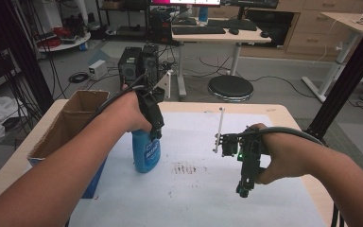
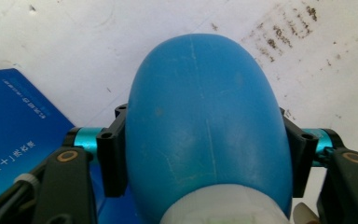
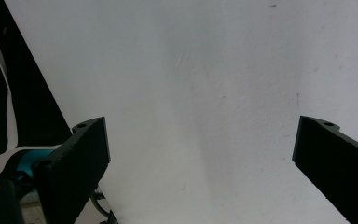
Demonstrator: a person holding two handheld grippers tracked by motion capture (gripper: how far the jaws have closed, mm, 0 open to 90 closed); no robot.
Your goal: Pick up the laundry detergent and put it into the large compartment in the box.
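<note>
Left tongs (image 1: pixel 153 124) clamped on blue bottle (image 1: pixel 146 151), pads pressing both flanks of the rounded shoulder, seen from above in the left gripper view (image 2: pixel 205 140). Bottle standing upright on the white sheet (image 1: pixel 198 189) covering the counter (image 1: pixel 283 109), at about 9 o'clock from the sheet's middle, just beside the cardboard box (image 1: pixel 71 123) at its own 9 o'clock. Brown smear (image 1: pixel 185 168) lying close at the bottle's 3 o'clock. Right tongs (image 1: pixel 244 189) hanging over bare sheet at 3 o'clock, well apart from the bottle, spread wide with nothing between them (image 3: pixel 200 154). Step in hand, by judgement: securing the bottle for a lift or a squirt toward the smear. Best done by keeping the grip level across the widest part of the shoulder, since the curved plastic could slip upward out of flat pads; squeezing firmly but not so hard as to dent the wall. Lifting straight up first, clear of the box edge, then carrying toward 3 o'clock. Keeping the bottle upright throughout to avoid dribbling. Right tongs better held off until the bottle is steady.
</note>
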